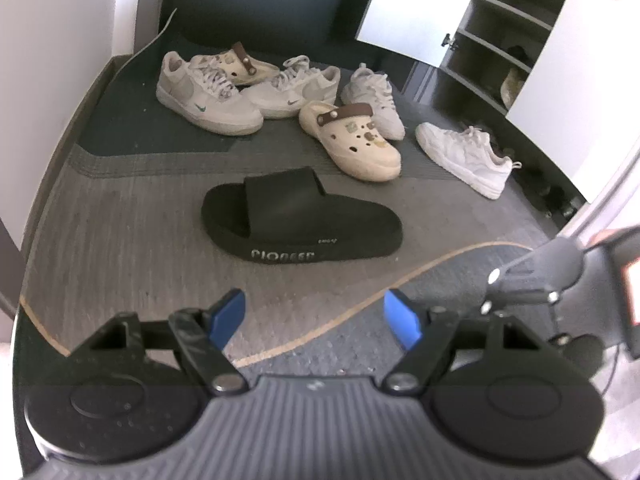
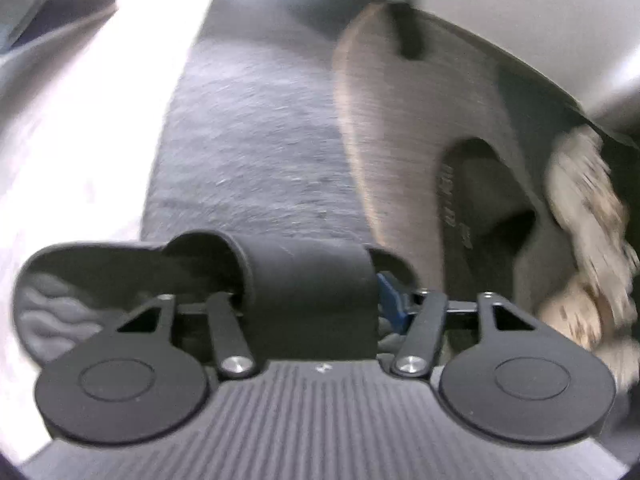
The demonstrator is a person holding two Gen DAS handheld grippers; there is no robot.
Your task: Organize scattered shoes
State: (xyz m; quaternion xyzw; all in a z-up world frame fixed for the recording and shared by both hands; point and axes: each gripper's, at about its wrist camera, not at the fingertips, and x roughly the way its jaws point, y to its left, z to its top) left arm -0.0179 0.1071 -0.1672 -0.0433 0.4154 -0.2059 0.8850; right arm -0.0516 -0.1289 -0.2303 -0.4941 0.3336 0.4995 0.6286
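Observation:
A black slide marked PIONEER lies on the grey mat, just ahead of my left gripper, which is open with nothing between its blue pads. In the right wrist view my right gripper is shut on the strap of a second black slide, held off the floor; one pad is hidden inside the strap. The lying slide shows blurred to the right. Beyond it sit a cream clog, another clog, two white swoosh sneakers and two plain white sneakers.
An open shoe cabinet with grey shelves and white doors stands at the back right. A dark mat with a grey patch covers the floor. The right hand-held device shows at the left view's right edge.

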